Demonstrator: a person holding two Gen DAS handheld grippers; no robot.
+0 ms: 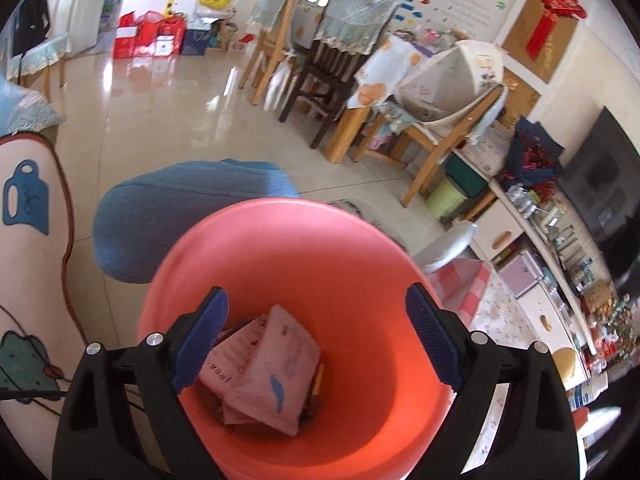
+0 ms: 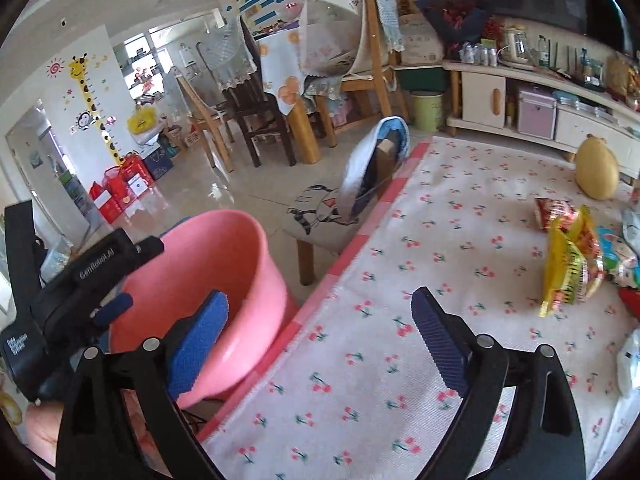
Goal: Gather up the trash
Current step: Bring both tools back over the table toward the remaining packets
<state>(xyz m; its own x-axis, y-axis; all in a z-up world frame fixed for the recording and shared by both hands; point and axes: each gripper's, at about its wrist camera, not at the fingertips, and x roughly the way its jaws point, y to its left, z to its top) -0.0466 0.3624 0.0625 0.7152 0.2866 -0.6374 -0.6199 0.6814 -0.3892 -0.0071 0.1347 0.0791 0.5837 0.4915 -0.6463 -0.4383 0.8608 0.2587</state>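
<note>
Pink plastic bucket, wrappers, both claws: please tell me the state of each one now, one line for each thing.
Round pink plastic bucket: upright, partly filled.
White printed paper wrappers: lying inside the bucket, at its bottom.
Left claw: open, empty, above the bucket's mouth.
Right claw: open, empty, above the cherry-print white cloth mat.
Yellow and red snack bags: lying on the mat, not yet collected.
</note>
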